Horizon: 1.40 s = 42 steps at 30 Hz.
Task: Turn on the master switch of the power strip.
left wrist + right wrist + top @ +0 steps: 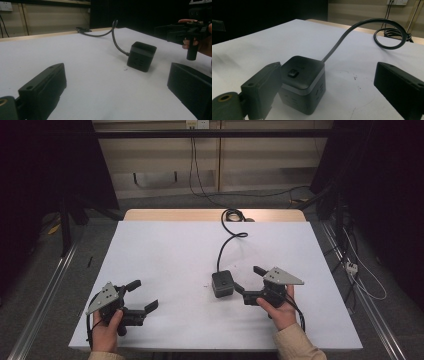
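A black cube power socket (222, 284) with a button on top sits on the white table (165, 255), right of centre. Its black cable (225, 245) runs back to a coil (232, 215) at the far edge. My right gripper (248, 279) is open just right of the cube. In the right gripper view the cube (303, 80) stands close by my left jaw's tip; whether they touch I cannot tell. My left gripper (143, 296) is open at the front left, holding nothing. In the left gripper view the cube (141, 57) lies ahead, with the right gripper (190, 27) beyond it.
A wooden strip (175, 215) borders the table's far edge. Cables trail on the floor (360, 270) to the right, and metal rails run along both sides. A small dark speck (125, 68) lies beside the cube.
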Motion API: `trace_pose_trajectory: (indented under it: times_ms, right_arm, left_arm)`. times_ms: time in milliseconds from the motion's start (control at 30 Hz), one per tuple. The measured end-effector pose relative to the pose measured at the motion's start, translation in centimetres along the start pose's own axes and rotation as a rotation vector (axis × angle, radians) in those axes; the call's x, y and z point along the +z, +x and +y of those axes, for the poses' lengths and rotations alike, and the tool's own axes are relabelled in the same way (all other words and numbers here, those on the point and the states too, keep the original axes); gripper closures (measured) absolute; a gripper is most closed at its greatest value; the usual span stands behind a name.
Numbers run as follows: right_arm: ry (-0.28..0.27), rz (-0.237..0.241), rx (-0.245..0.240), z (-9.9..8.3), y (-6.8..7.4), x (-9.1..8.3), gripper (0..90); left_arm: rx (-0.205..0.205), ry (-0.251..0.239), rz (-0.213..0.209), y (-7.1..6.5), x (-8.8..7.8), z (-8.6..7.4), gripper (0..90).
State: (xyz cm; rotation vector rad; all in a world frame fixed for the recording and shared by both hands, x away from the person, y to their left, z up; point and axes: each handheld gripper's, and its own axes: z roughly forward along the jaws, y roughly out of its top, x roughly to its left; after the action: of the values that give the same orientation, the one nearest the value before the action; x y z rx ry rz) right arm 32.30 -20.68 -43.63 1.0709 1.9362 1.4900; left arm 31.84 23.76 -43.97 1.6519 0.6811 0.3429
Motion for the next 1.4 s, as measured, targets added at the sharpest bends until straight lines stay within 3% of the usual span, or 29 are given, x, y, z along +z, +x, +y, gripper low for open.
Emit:
trace_pose_trajectory:
  times_ms: [633,1000,1400]
  right_arm:
    - [0.015,0.005,-0.003,0.6,0.0,0.7,19.2]
    - [0.037,0.04,0.004,1.0,0.5,1.4,32.8]
    - [0.052,0.058,0.002,1.2,0.6,1.6,54.5]
  left_arm:
    - [-0.005,-0.001,0.0,0.2,0.6,0.0,1.9]
    - [0.0,0.002,-0.001,0.2,0.7,0.1,1.9]
    - [0.002,0.0,-0.006,0.2,0.7,0.2,1.9]
